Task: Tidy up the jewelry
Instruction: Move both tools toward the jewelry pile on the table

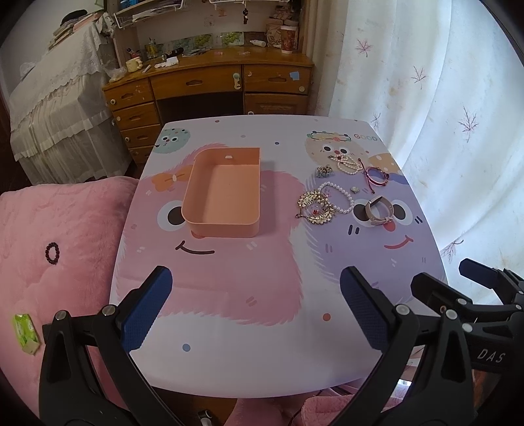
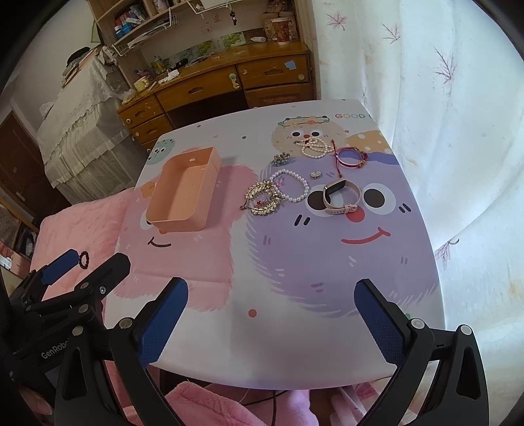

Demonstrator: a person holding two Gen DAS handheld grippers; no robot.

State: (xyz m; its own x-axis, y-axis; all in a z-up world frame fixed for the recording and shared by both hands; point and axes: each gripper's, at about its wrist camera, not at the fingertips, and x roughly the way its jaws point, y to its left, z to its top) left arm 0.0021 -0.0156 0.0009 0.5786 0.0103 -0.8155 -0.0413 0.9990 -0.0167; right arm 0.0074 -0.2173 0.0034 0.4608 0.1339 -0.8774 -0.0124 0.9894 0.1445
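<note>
We are in a bedroom at home. A wooden writing bureau (image 1: 209,85) with drawers stands against the far wall, its top cluttered with a yellow mug (image 1: 133,64), a paper cup (image 1: 288,38) and small bottles, with wire shelves (image 2: 147,31) of books above. To the left, lace-edged white covers (image 1: 55,108) drape over furniture. A white curtain (image 1: 442,108) printed with leaves hangs at the right. A fluffy pink blanket (image 1: 59,236) lies beside the cartoon-printed desk (image 1: 229,295) before us.
</note>
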